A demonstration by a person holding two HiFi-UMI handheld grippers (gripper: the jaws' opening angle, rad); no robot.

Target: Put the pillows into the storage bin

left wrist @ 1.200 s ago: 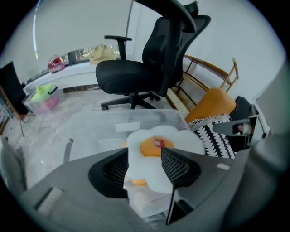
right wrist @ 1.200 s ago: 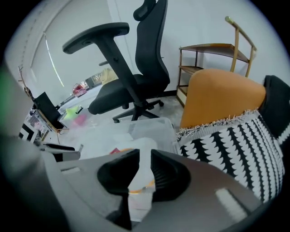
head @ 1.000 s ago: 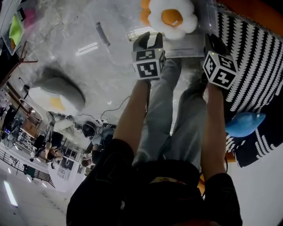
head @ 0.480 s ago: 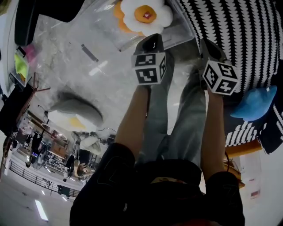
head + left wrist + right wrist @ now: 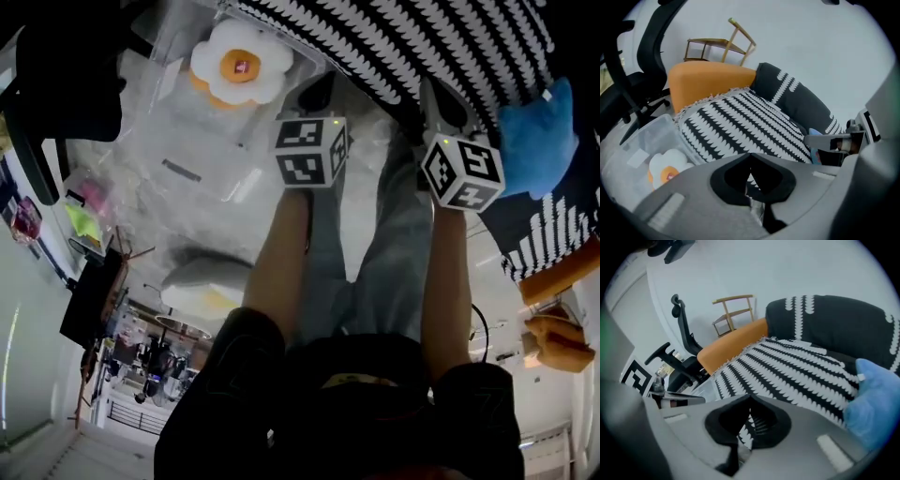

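Left claw [image 5: 750,164] and right claw [image 5: 750,411] have just pinched shut on the striped pillow [image 5: 422,47] (flower pillow [image 5: 239,64] already sits in the bin [image 5: 178,131]); I've drawn it beside that bin, so dropping looks next.

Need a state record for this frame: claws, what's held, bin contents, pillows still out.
left claw: shut on the edge of the striped pillow
right claw: shut on the same pillow's edge
striped pillow: held by both claws, next to the storage bin
storage bin: clear, flower pillow inside
outside bin: blue pillow, orange pillow
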